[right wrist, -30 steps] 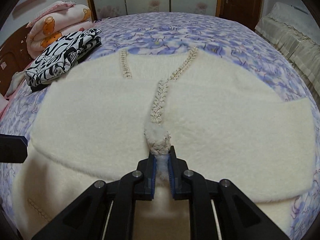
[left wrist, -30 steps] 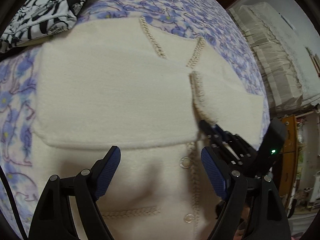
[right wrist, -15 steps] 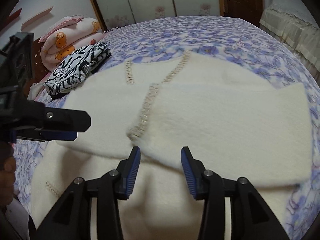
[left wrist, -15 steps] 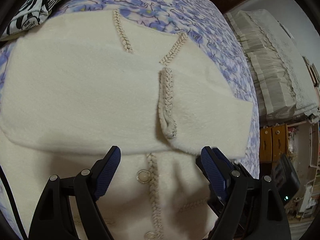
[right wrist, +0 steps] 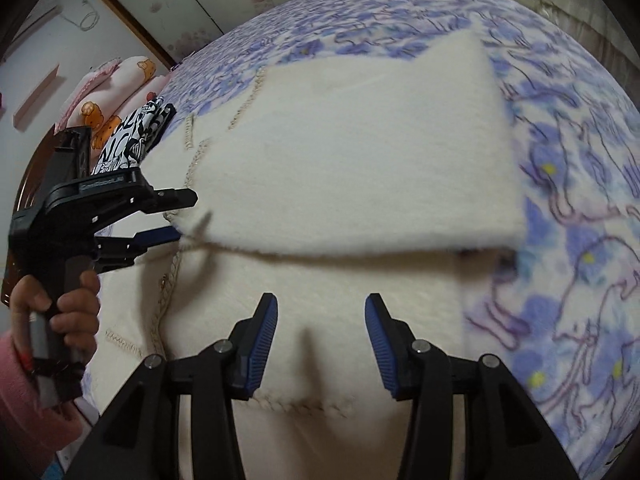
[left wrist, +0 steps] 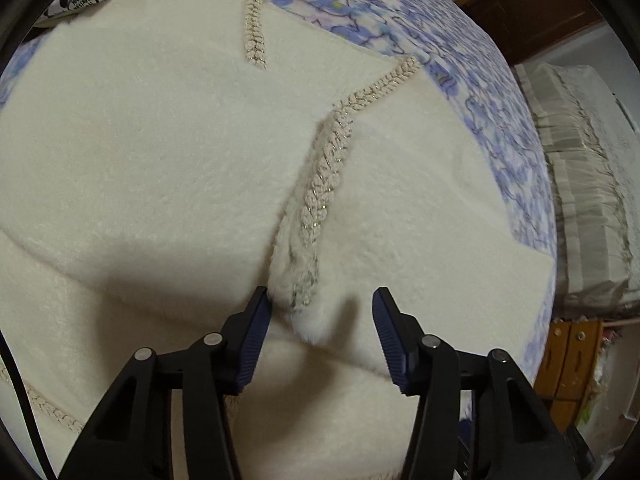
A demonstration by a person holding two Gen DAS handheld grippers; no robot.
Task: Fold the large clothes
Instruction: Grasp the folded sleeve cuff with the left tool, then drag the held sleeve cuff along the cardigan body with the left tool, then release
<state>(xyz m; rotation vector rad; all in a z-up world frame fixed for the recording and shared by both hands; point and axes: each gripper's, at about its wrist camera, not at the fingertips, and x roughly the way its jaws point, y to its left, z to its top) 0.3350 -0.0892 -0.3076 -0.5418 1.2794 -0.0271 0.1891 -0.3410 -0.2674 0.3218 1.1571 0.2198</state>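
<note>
Fingers, left gripper (left wrist: 320, 320): part open, having just been closing; the braided cuff tip (left wrist: 298, 292) of the folded sleeve lies between them. One blue pad (left wrist: 256, 336) sits at the cuff's edge; whether it touches I cannot tell. No grip shown.

Fingers, right gripper (right wrist: 320, 326): part open and empty, hovering over the cardigan's (right wrist: 340, 160) lower body, near the sleeve's fold edge, pressing on nothing.

Hidden or unclear: the cardigan's hem is cut off behind both of my grippers. The far sleeve end (right wrist: 496, 184) is blurred in the right wrist view. A black-and-white patterned garment (right wrist: 136, 136) beyond the cardigan's collar is half covered by my left gripper there.

Pose: both grippers tilt steeply down at the cardigan. My left hand (right wrist: 60, 312), pink sleeve at the wrist, wraps its gripper's handle beside the cardigan's button edge.

Task item: cream cardigan, flat on the blue-flowered bedspread (right wrist: 580, 280), both sleeves folded across its chest, braid trim showing at the neckline (left wrist: 254, 40).
</note>
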